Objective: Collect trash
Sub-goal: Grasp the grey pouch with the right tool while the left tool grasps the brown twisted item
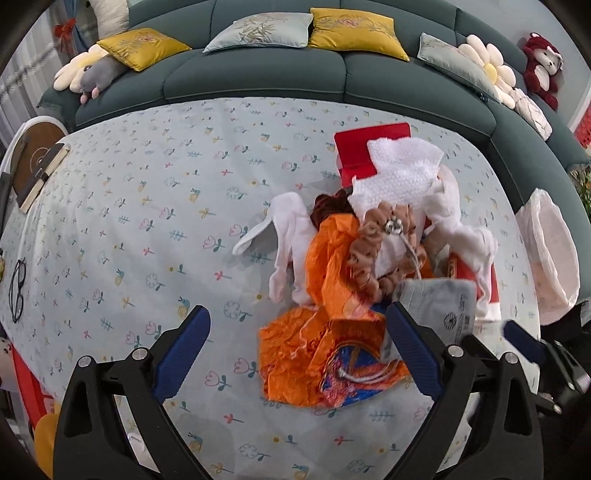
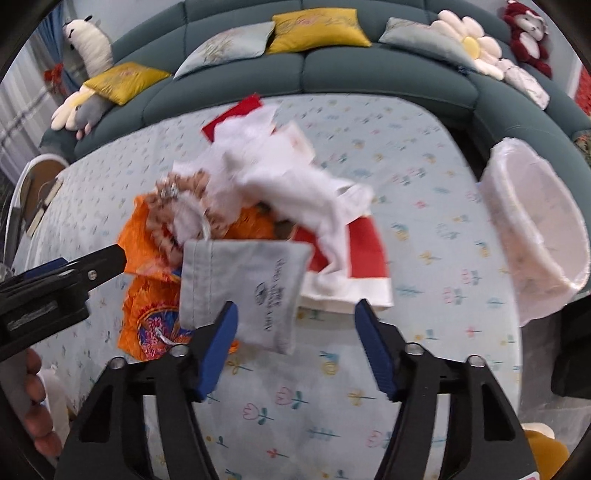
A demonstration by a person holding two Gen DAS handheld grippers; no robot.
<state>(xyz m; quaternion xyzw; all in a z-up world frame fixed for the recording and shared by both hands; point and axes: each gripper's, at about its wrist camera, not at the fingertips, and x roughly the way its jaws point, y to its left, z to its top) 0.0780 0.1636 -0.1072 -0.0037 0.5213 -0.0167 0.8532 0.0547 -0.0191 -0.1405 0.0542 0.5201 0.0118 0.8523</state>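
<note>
Right wrist view: right gripper half-open over grey pouch, gripping nothing; left gripper wide open, empty. Risk: closing jaws snag orange wrapper beneath pouch.

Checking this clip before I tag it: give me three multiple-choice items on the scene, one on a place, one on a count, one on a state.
1. Where does the bin lined with a white bag stand in the right wrist view?
A. to the right of the trash pile
B. on the sofa
C. left of the pile

2. How many yellow cushions lie on the sofa?
A. one
B. two
C. four

3. How does the right gripper stand?
A. fingers apart, the grey pouch between them, unpinched
B. clamped on a red box
C. holding the glasses

Answers:
1. A, the bin sits at the table's right edge, beyond the pile.
2. B, both views show two.
3. A, there is a gap between the right finger and the pouch.
</note>
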